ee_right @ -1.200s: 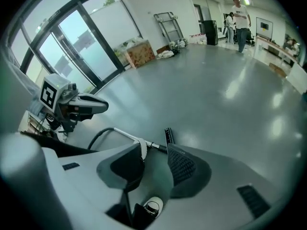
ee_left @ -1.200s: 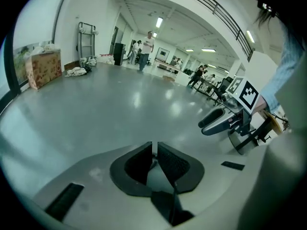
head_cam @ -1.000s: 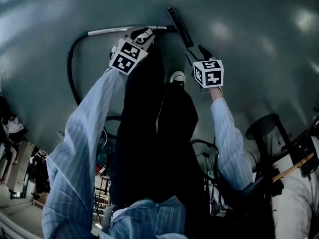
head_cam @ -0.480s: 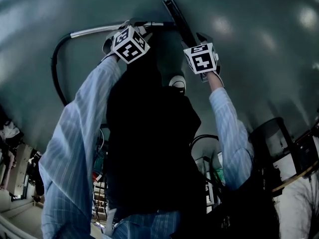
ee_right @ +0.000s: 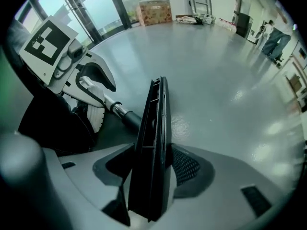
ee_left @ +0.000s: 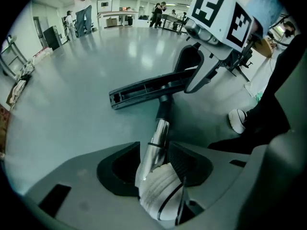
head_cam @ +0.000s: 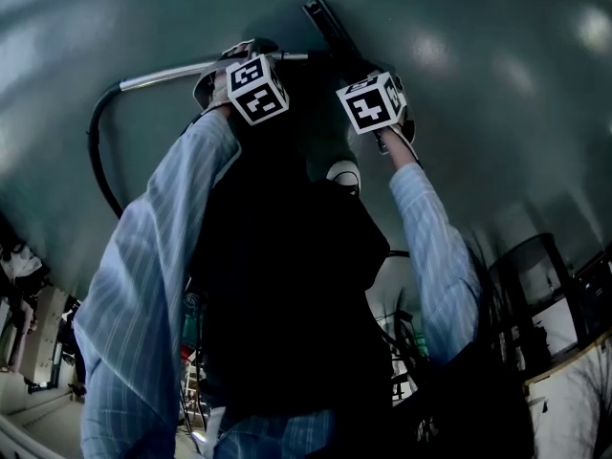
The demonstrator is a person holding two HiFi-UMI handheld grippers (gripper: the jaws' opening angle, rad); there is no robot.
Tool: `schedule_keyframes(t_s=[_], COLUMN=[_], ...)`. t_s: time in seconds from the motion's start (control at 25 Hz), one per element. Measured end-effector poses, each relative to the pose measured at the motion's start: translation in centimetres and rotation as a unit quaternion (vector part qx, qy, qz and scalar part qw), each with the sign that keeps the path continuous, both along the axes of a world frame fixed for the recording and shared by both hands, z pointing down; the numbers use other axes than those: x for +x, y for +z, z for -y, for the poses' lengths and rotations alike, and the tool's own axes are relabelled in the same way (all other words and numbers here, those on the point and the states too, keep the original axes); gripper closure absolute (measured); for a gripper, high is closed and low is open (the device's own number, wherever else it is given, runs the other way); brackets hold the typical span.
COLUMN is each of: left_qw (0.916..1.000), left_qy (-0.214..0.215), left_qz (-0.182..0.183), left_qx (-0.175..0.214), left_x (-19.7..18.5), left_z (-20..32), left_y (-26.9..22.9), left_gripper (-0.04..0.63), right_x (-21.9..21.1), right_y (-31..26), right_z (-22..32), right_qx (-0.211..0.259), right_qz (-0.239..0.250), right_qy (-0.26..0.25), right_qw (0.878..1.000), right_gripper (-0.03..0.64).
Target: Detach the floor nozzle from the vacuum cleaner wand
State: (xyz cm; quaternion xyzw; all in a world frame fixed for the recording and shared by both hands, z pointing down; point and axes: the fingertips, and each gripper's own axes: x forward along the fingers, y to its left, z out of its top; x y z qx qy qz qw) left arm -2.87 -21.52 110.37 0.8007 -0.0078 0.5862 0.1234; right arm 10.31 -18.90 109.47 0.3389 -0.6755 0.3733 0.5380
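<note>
The vacuum lies on the grey floor: a chrome wand (head_cam: 172, 70) runs into the long black floor nozzle (head_cam: 330, 27), and a black hose (head_cam: 96, 146) curls off at the left. My left gripper (ee_left: 156, 163) points steeply down and straddles the wand (ee_left: 158, 133) just behind the nozzle (ee_left: 144, 91). Its jaws have just been opening and show gaps beside the tube. My right gripper (ee_right: 153, 169) straddles the nozzle (ee_right: 153, 143) end-on. Its jaws have also been opening, and the pads stand close to the nozzle's sides. A white shoe (ee_left: 160, 198) lies under the wand.
The person bends low over the vacuum, with a second white shoe (head_cam: 342, 172) close behind it. A black chair (head_cam: 521, 256) and cluttered tables stand at the lower right. Cardboard boxes (ee_right: 154, 9) and people (ee_left: 81, 4) are far off across the floor.
Both grippers have dropped toward the floor, the left onto the wand and the right onto the nozzle. The person has bent further down.
</note>
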Motion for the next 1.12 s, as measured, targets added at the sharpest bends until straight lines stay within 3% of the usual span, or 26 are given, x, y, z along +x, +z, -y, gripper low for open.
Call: schedule_keyframes(t_s=[0.12,0.24,0.32,0.52,0.64,0.8,1.0,1.12], left_qw=[0.9998,0.9990,0.9989,0.9995,0.9991,0.9942,0.9940,0.9907], left_qy=[0.002,0.030,0.031,-0.005,-0.035,-0.105,-0.104,-0.128], left_qz=[0.015,0.033,0.035,0.030,0.020,0.001,-0.021,-0.038], left_qx=[-0.009,-0.001,0.001,-0.002,-0.010,-0.021,-0.025,-0.028], left_x=[0.1,-0.7,-1.1,-1.0,-0.8,-0.8,-0.3,0.1], left_z=[-0.2,-0.7,-0.7,-0.2,0.0,0.9,0.9,1.8], left_y=[0.8,1.5,1.7,1.8,1.7,0.7,-1.4,-3.7], left_gripper=[0.430,0.430,0.430,0.430,0.430,0.430,0.430,0.430], right_x=[0.7,0.7,1.2,7.0,9.9,11.1,11.2,11.3], right_y=[-0.6,-1.2,-1.4,-1.6,-1.4,-0.8,-0.7,-1.7], right_z=[0.5,0.4,0.5,0.0,-1.2,-2.7,-3.1,-2.5], right_qx=[0.028,0.045,0.051,0.041,0.025,0.011,0.007,0.004], right_qz=[-0.002,0.007,-0.013,-0.035,-0.043,-0.049,-0.059,-0.058], right_qy=[-0.007,0.017,0.025,0.111,0.129,0.145,0.180,0.204], right_qw=[1.000,0.999,0.998,0.992,0.990,0.988,0.982,0.977], right_gripper=[0.382,0.397,0.399,0.400,0.400,0.399,0.396,0.393])
